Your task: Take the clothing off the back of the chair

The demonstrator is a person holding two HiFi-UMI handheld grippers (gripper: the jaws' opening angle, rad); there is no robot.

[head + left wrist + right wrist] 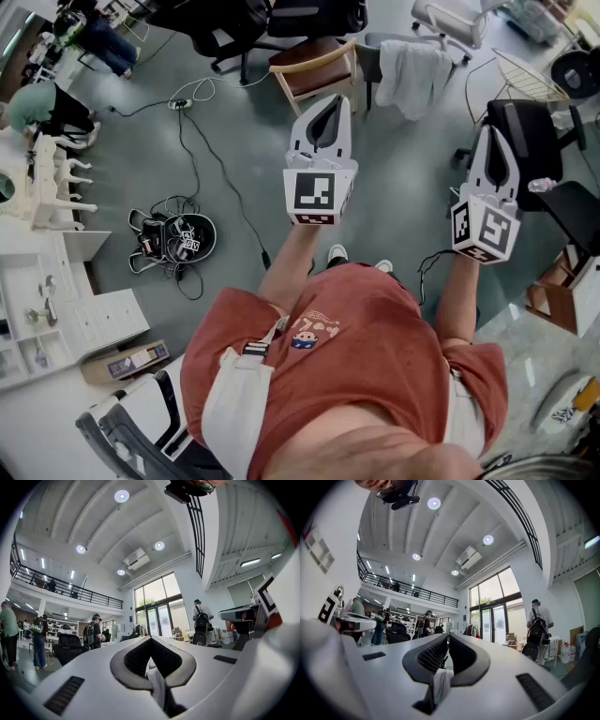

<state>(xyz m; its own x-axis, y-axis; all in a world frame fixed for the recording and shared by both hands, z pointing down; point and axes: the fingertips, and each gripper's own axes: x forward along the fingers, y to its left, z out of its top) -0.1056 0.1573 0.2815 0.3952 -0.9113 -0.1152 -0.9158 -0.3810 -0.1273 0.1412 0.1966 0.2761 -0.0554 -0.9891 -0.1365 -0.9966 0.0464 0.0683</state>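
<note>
Left tool is pinched shut, tips meeting, nothing in it. The right tool is the same, jaws closed down to a thin slit and empty. Both are held out in front of the person in the red shirt, roughly level, well apart from each other. In the left gripper view the left tool's tips touch, and a bit of pale cloth shows through the opening behind them. That cloth is far off, not gripped. The right gripper view shows the same for the right tool. Down on the grey floor to the left there's a tangle of cables, near the edge of a white surface. Over on the right, just past the right tool, sits a black office chair. Further out, ahead of the left tool, is a wooden chair. Right beside that is the clothing, a pale garment draped over the dark back of a chair, well clear of both tools. Way off, a person with a backpack stands near glass doors.
</note>
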